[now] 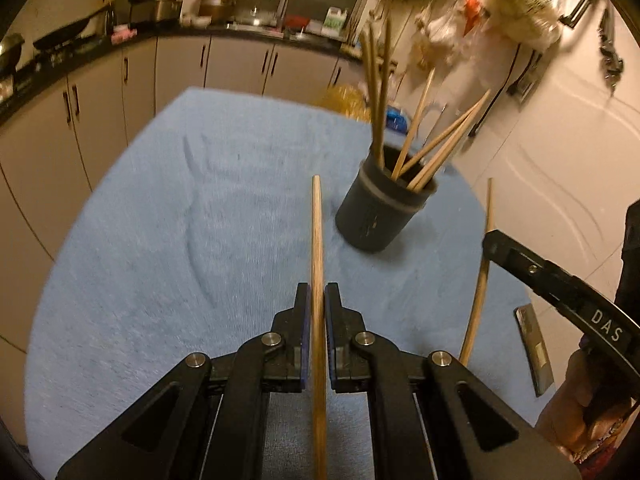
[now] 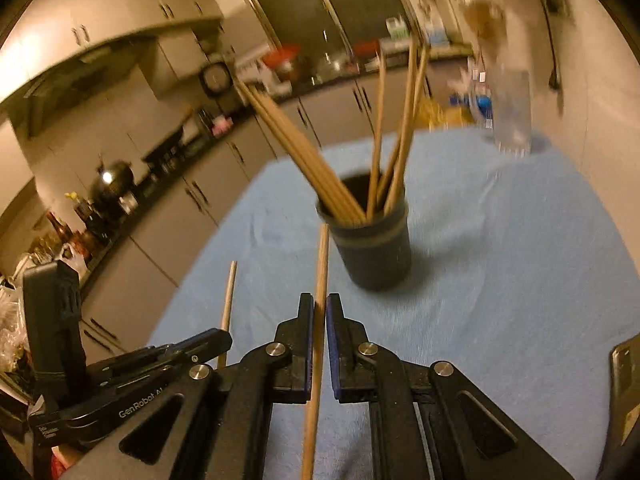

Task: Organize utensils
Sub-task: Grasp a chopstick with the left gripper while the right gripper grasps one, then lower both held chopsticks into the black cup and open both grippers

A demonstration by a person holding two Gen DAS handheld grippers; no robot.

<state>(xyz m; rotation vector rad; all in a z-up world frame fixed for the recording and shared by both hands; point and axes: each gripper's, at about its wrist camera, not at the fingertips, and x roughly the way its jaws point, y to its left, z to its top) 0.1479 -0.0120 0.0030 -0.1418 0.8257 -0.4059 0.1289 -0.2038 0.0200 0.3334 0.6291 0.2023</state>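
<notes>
Two claws work over the blue-clothed counter [image 1: 160,240]. Dark holder [image 1: 380,208], with chopsticks inside, stands ahead-right of left claw [image 1: 317,300], ahead of right claw [image 2: 320,312]. Each claw is clamped on one chopstick [image 1: 317,240] [image 2: 320,280], long axis pointing forward along the fingers.

Wooden chopsticks [image 1: 380,92] lean splayed inside dark cup [image 1: 380,212].

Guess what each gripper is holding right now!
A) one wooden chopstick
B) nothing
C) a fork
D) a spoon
A: the left gripper pinches one wooden chopstick, and the right gripper pinches another chopstick, both near the dark cup that already holds several.
</notes>
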